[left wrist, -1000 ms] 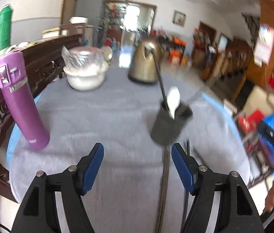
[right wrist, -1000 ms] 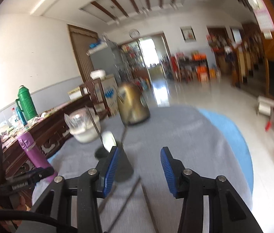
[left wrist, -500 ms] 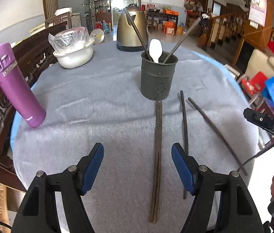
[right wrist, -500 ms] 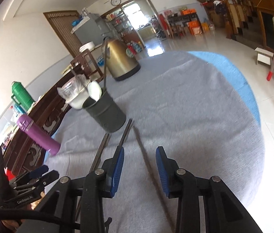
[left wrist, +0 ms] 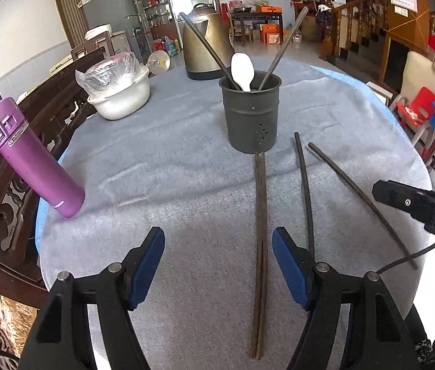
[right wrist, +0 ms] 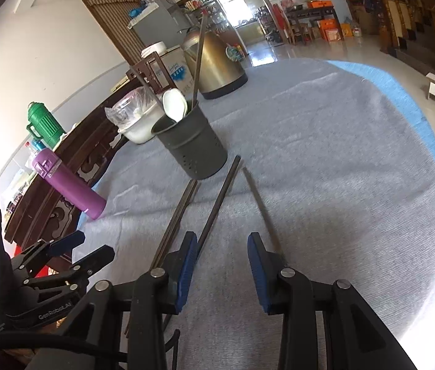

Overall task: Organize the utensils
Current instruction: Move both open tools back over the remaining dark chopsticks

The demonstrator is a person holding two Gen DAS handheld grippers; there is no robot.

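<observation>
You are working over a bench (left wrist: 162,166) covered in grey cloth. Standing on it: a dark utensil holder (left wrist: 252,114), purple flask (left wrist: 32,157), white bowl (left wrist: 118,98) and brass kettle (left wrist: 206,46). Four loose chopsticks are lying before the holder: a touching pair (left wrist: 260,231) and two singles (left wrist: 305,191) (left wrist: 362,197).

purple flask (left wrist: 34,158), brass kettle (left wrist: 206,47), covered white bowl (left wrist: 118,94), green thermos (right wrist: 44,123)

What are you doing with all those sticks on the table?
A person holds a gripper in each hand to tidy utensils. The gray holder already has a white spoon and two chopsticks. Four more chopsticks lie on the cloth: a pair side by side and two singles. The left gripper and right gripper both hang open over them, holding nothing yet.
</observation>
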